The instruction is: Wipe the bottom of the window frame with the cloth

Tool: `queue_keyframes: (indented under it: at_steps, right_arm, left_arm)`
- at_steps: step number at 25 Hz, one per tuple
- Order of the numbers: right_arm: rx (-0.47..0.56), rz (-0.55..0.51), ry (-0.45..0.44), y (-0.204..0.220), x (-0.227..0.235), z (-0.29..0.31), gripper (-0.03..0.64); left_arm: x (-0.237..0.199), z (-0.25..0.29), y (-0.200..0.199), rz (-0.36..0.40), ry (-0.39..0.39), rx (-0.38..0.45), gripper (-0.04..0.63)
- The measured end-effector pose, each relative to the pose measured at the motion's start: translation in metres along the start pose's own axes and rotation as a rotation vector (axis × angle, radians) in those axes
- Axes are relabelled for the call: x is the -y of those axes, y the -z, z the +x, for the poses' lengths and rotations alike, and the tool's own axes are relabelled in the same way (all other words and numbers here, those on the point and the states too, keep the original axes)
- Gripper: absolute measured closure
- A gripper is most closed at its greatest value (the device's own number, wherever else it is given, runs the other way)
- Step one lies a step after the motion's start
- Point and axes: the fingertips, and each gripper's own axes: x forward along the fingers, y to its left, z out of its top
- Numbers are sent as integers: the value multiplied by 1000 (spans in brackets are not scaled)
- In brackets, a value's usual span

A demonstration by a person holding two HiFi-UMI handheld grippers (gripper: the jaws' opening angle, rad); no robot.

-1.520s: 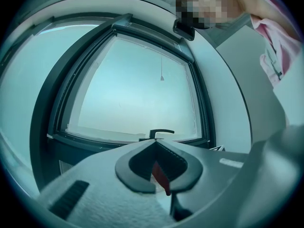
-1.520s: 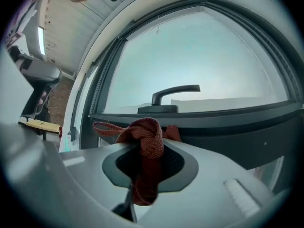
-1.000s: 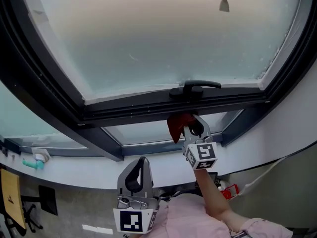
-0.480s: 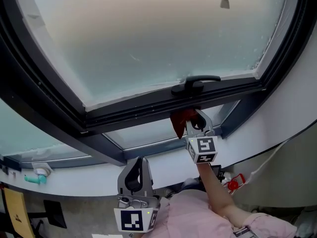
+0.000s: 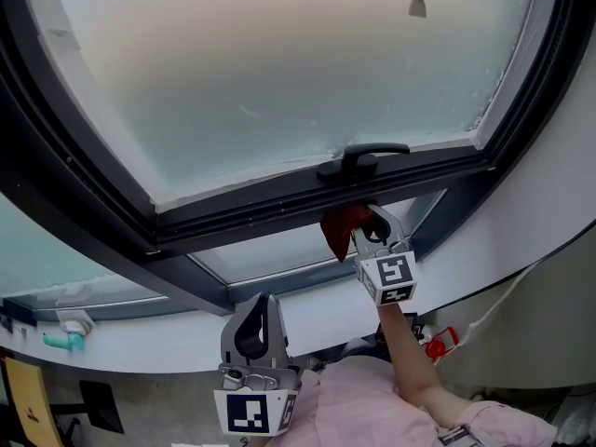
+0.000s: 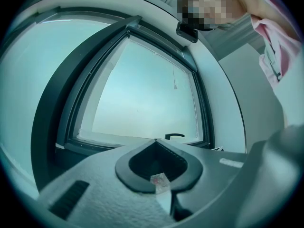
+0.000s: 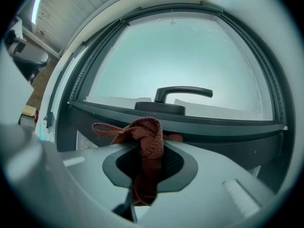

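Note:
My right gripper (image 5: pixel 366 223) is shut on a red-brown cloth (image 5: pixel 340 227), raised to the dark bottom rail of the window frame (image 5: pixel 279 208), just under the black handle (image 5: pixel 361 160). In the right gripper view the cloth (image 7: pixel 145 137) bunches out of the closed jaws right before the frame rail (image 7: pixel 213 127) and below the handle (image 7: pixel 178 94). My left gripper (image 5: pixel 253 329) hangs low near the person's body, shut with nothing in it, well away from the frame. In the left gripper view it points toward the window (image 6: pixel 142 99).
A frosted pane (image 5: pixel 279 73) fills the sash, with a pull cord weight (image 5: pixel 417 6) hanging at the upper right. A white sill (image 5: pixel 186 333) runs below. A teal object (image 5: pixel 58 340) lies on the sill at far left. A red item (image 5: pixel 436 345) sits beside the right forearm.
The right gripper with the cloth has shifted slightly right and up along the bottom rail. The left gripper has stayed in place.

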Motion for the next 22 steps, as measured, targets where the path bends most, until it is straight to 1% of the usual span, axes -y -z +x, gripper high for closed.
queue_keyframes:
  at_steps: [4,9,22]
  right_arm:
    - [1,31,66,4,29,-7,555]
    - [-4,47,112,8,59,-13,555]
    - [-1,68,132,15,109,-25,555]
  left_arm:
    - [6,5,2,3,8,-4,598]
    - [21,18,3,7,29,-4,598]
    - [57,47,7,14,31,-16,598]
